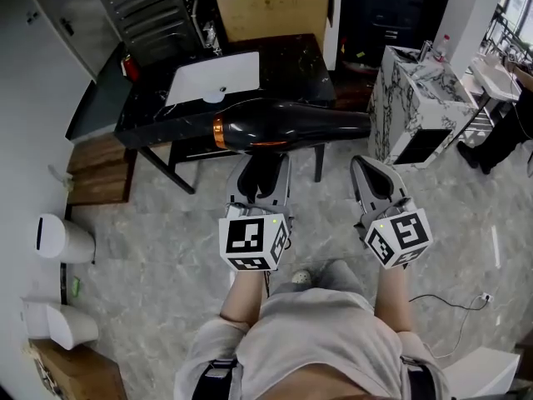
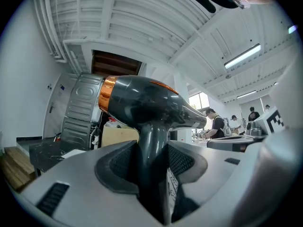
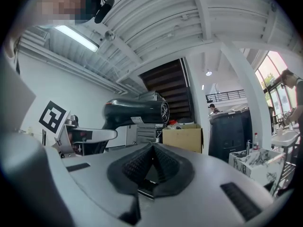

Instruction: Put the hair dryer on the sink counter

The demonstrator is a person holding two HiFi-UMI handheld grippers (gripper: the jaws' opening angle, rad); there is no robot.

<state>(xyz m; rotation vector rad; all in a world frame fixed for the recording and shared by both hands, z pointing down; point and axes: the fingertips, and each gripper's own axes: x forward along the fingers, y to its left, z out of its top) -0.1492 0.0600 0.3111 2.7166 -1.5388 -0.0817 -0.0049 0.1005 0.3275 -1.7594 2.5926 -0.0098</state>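
You had the left gripper (image 1: 262, 167) clamped on the handle of the hair dryer (image 1: 291, 123), and the left gripper view showed it plainly: both jaws pressed against the dark handle from either side, with the body of the dryer standing above them. The barrel lay roughly level, its copper ring at your left end and its nozzle pointing to your right. In the head view the dryer crossed the near edge of the sink counter (image 1: 283, 61), just in front of the white basin (image 1: 215, 77) (from that angle you could not tell whether it hung over the black top or just short of it). It did not look set down; the grip on the handle carried it.

Your right gripper (image 1: 369, 169) was held beside the left one, apart from it and below the nozzle end of the dryer. In the right gripper view its jaws were brought together at the tips with nothing between them, and the hair dryer showed off to the left of that view, up on the other gripper.

Behind the counter stood a cardboard box (image 1: 271, 11). A marble-patterned cabinet (image 1: 408, 98) stood to the right of the counter, well apart from both grippers. Wooden steps (image 1: 100, 169) lay at the counter's left, and a white bin (image 1: 62, 238) sat on the grey floor nearer to you on that side.
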